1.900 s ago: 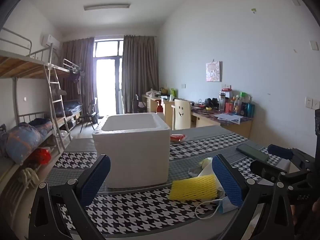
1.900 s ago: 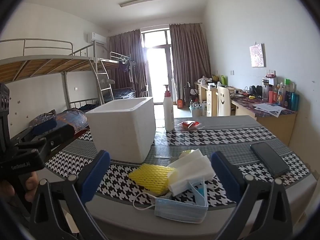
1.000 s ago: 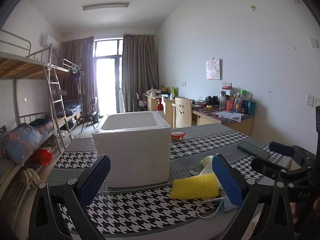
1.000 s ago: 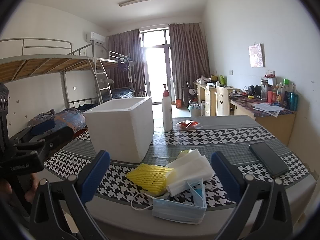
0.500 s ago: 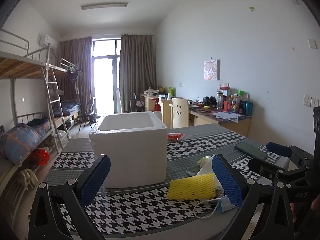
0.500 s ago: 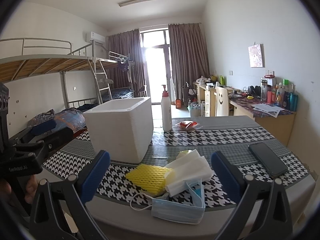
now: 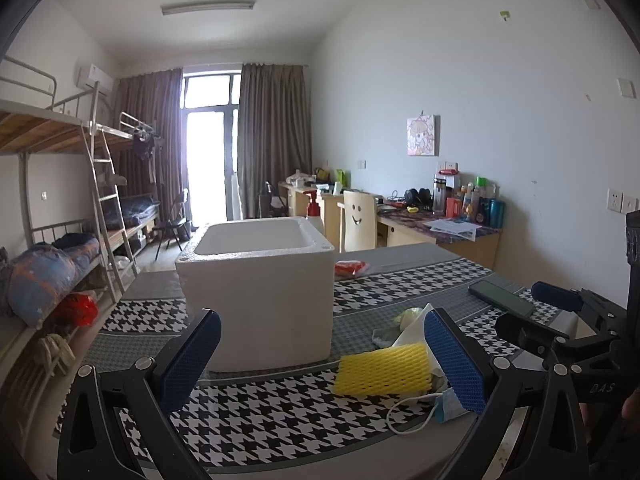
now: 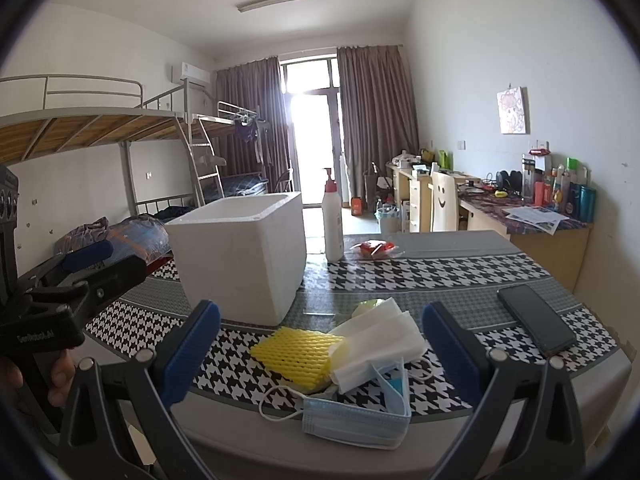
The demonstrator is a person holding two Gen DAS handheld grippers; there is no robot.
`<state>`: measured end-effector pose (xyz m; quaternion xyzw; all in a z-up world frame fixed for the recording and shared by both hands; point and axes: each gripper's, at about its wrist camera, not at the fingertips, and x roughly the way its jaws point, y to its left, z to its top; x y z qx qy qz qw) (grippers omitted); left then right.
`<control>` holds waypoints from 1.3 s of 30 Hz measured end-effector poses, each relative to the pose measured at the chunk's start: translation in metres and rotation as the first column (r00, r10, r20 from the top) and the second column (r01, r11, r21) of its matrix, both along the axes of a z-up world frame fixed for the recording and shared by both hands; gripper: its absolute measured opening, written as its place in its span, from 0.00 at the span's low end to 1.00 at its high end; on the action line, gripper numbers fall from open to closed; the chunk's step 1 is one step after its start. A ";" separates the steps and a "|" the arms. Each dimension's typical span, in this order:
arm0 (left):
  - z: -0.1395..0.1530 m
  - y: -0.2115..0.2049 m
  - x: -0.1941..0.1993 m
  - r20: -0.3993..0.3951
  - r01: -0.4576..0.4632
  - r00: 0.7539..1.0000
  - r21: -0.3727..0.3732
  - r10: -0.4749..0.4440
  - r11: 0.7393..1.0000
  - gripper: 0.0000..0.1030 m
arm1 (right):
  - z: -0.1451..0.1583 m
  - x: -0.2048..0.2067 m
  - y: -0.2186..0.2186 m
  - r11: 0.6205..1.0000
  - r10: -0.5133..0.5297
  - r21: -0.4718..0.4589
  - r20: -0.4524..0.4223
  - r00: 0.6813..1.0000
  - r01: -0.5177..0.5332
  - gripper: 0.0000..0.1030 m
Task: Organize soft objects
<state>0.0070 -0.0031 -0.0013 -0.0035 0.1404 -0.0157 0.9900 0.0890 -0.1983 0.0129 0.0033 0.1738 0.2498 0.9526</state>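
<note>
A pile of soft things lies at the table's near edge: a yellow foam net (image 8: 298, 350) (image 7: 384, 368), white foam sheets (image 8: 380, 336) and a blue face mask (image 8: 356, 412) (image 7: 446, 402). A white foam box (image 7: 256, 292) (image 8: 240, 256) stands open-topped behind them. My left gripper (image 7: 320, 360) is open and empty, in front of the box and the net. My right gripper (image 8: 320, 348) is open and empty, just before the pile. Each gripper shows in the other's view, the left (image 8: 72, 280) and the right (image 7: 560, 320).
The table (image 8: 440, 276) has a houndstooth cloth. A black phone (image 8: 536, 322) lies at the right. A white pump bottle (image 8: 333, 220) and a red packet (image 8: 374, 249) stand behind the box. Bunk beds are at the left, desks and a chair at the right.
Both grippers have drifted slightly; the box and pile shift a little in view. Both stay open and empty.
</note>
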 end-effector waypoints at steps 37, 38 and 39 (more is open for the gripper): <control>-0.027 -0.016 0.047 -0.165 0.080 0.983 -0.016 -0.081 0.997 0.99 | -0.023 0.029 -0.014 0.999 -0.039 -0.020 -0.083 0.996 0.038 0.99; -0.028 -0.017 0.049 -0.170 0.083 0.982 -0.016 -0.084 0.996 0.99 | -0.023 0.030 -0.015 0.999 -0.041 -0.019 -0.088 0.995 0.039 0.99; -0.028 -0.018 0.050 -0.174 0.084 0.981 -0.016 -0.086 0.996 0.99 | -0.024 0.032 -0.015 0.999 -0.043 -0.019 -0.093 0.995 0.042 0.99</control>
